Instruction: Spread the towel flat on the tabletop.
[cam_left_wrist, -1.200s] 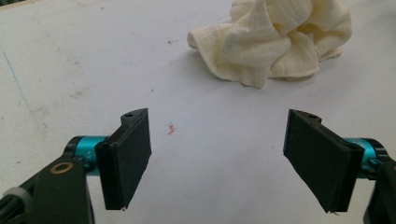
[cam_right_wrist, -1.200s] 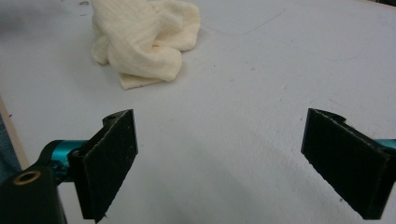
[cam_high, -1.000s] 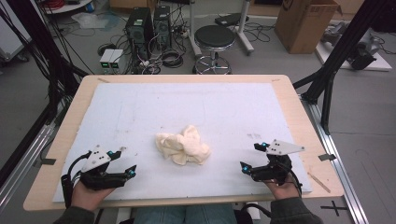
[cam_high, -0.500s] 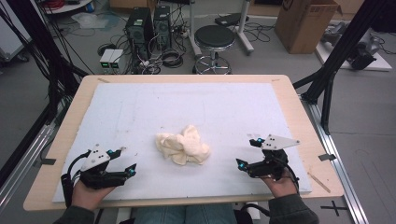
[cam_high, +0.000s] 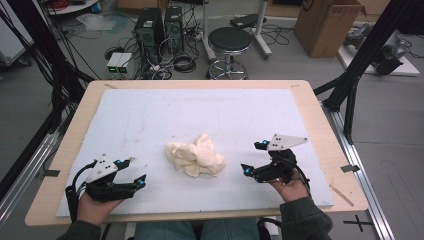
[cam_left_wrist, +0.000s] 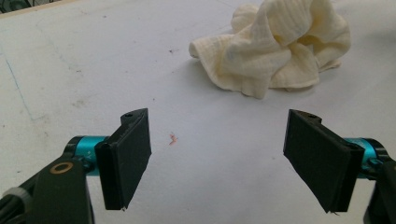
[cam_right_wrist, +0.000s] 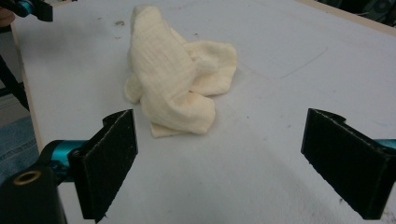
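Right gripper (cam_high: 251, 157) has crept toward the cloth (cam_high: 195, 155); left gripper (cam_high: 137, 171) idle. Both jaws apart, empty. I'm approaching; next, pinch an edge.

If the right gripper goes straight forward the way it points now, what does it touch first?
Most likely the crumpled cream cloth. The right gripper has its jaws open, with bare white table cover before the cloth, which lies slightly toward one jaw, so it might only graze it.

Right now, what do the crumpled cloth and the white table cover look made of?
The cloth looks like soft cream cotton, perhaps gauze or waffle weave: matte, with fine ribbed lines and limp folds. The white table cover looks like a matte rigid sheet, maybe foam board or painted panel, scuffed and speckled; hard to say which.
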